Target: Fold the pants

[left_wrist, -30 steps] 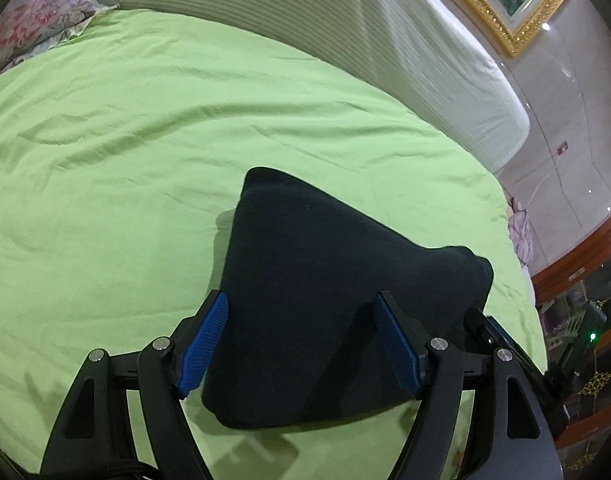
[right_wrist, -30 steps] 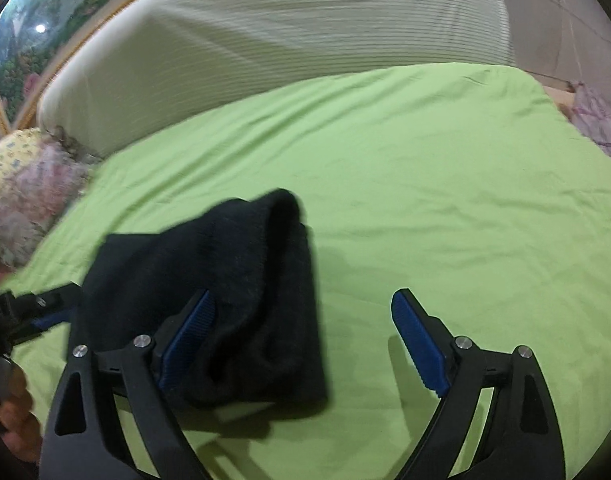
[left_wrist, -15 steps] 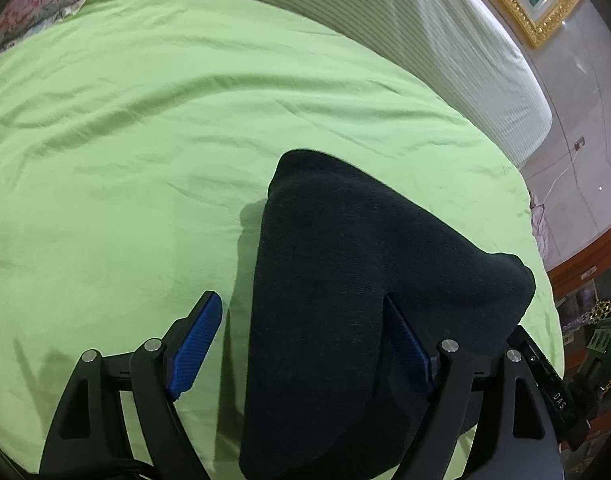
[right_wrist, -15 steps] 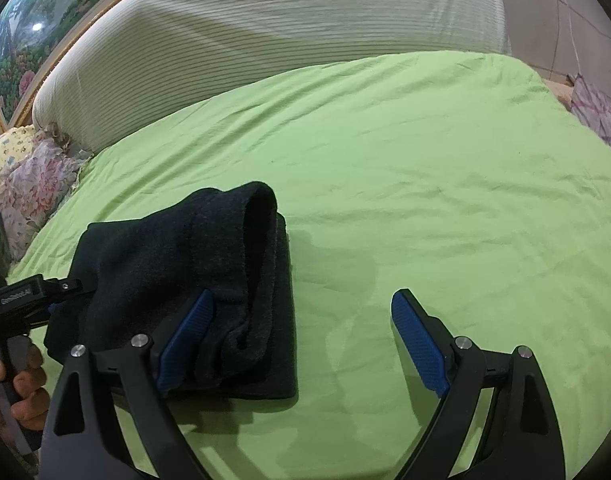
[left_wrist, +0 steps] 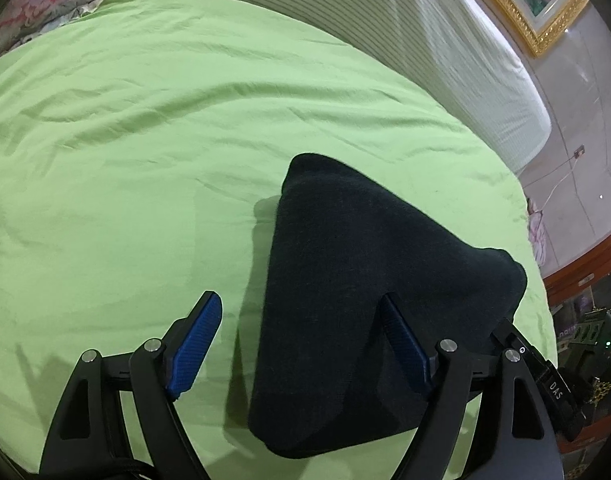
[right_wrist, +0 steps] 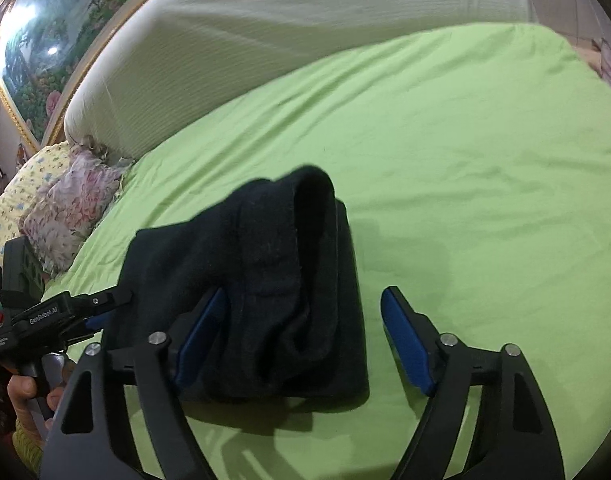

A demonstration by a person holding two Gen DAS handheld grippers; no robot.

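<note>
Dark folded pants [left_wrist: 345, 280] lie as a thick bundle on the green sheet [left_wrist: 145, 140] of the bed, in the near part of the sheet and toward its edge in the left-wrist view. My left hand-held gripper [left_wrist: 301, 340] stands with its jaws spread wide: the left blue pad [left_wrist: 197, 344] hangs over bare sheet, clear of the cloth, while the right blue pad [left_wrist: 405, 344] lies against the top of the bundle; nothing is clamped. My right hand-held gripper [right_wrist: 301, 328] is likewise spread, though its jaws have just been closing somewhat; the pants [right_wrist: 265, 272] sit partly between them, the left pad [right_wrist: 201, 332] tucked against or under the folded edge and the right pad [right_wrist: 405, 340] well apart over bare sheet, so no grip is made. In the right-wrist view the upper layer of the pants stands raised in a rounded loop above the flat lower layers. The other hand-held gripper [right_wrist: 101, 312] appears at the far-left side of the bundle, with a hand [right_wrist: 25, 392] on its handle; whether its tips touch the cloth there I cannot tell. A white ribbed headboard [right_wrist: 305, 32] bounds the sheet, floral pillows [right_wrist: 57, 208] lie at one corner, and a gilt-framed painting [right_wrist: 45, 40] hangs behind.
</note>
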